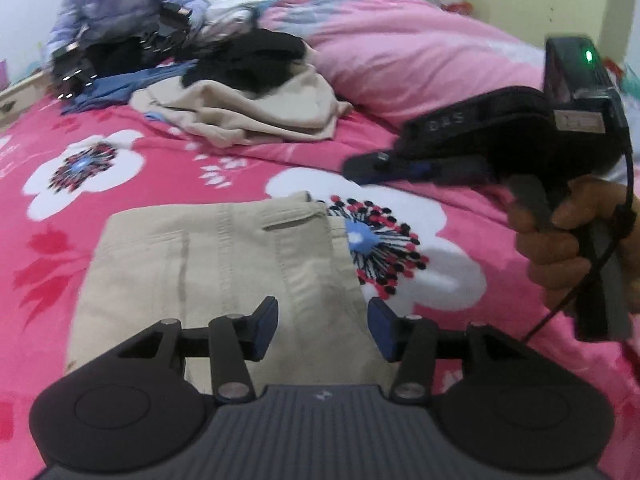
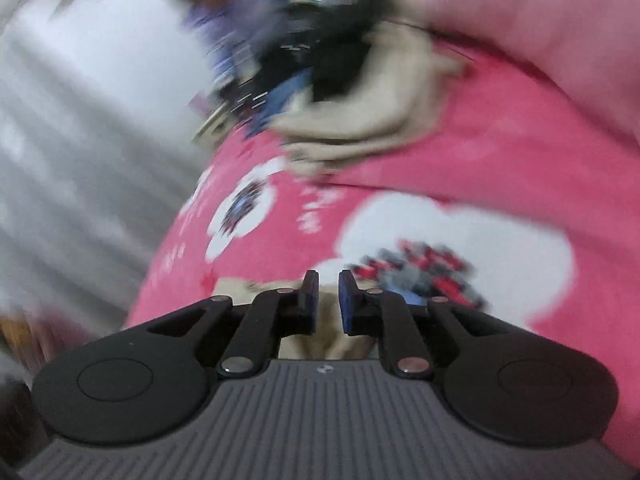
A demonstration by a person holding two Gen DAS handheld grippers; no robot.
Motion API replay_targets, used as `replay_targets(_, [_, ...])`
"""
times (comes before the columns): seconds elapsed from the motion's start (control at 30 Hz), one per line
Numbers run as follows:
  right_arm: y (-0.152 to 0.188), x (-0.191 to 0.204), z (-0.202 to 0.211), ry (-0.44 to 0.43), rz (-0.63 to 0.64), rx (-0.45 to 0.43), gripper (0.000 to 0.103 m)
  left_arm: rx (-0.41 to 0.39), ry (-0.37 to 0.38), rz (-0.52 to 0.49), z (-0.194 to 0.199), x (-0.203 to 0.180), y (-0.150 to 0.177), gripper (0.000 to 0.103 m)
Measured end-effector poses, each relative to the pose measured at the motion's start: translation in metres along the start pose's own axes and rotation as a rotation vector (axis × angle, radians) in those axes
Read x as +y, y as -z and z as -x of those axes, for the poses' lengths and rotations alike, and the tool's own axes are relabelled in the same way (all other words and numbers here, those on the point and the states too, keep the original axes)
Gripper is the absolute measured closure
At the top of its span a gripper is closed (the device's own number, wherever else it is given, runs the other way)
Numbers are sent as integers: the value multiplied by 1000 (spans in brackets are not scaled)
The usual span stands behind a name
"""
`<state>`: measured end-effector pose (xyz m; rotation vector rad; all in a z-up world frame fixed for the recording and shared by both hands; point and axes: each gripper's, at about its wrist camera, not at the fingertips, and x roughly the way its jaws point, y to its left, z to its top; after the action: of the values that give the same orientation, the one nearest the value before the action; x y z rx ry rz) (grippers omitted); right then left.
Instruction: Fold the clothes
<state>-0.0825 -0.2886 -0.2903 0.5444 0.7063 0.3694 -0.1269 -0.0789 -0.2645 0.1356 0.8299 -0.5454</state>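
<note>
A folded beige garment (image 1: pixel 224 264) lies flat on the pink flowered bedsheet (image 1: pixel 168 164). My left gripper (image 1: pixel 324 320) hovers over its near right part, jaws open, with only the cloth lying below them. At the right of the left wrist view a hand (image 1: pixel 568 240) holds my right gripper (image 1: pixel 372 164) above the sheet, apart from the garment. In the blurred right wrist view the right gripper (image 2: pixel 329 300) has its blue pads a narrow gap apart, and nothing is pinched. A strip of beige cloth (image 2: pixel 320 344) shows beneath it.
An unfolded pile sits at the back: a beige piece (image 1: pixel 256 116), black clothes (image 1: pixel 248 60) and blue cloth (image 1: pixel 116 88). A bunched pink duvet (image 1: pixel 400 56) fills the back right. A person in a lilac jacket (image 1: pixel 120 4) sits at the far left holding black grippers.
</note>
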Motion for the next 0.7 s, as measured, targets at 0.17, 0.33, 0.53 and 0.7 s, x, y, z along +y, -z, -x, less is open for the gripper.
replay_targets(0.17, [8,59,-37,-23,443,145,95,47,-23,49,14,16,20,52])
replay_targets(0.33, [17,21,-63,87,378,244,103,70,-19,115,23,30,33,54])
replay_targets(0.53, [5,58,-26,32,387,188,98,37,-46,146,41,52,38,54])
replay_targets(0.7, [55,77,-44,80,582,393,99,78,-46,45,25,54,54,53])
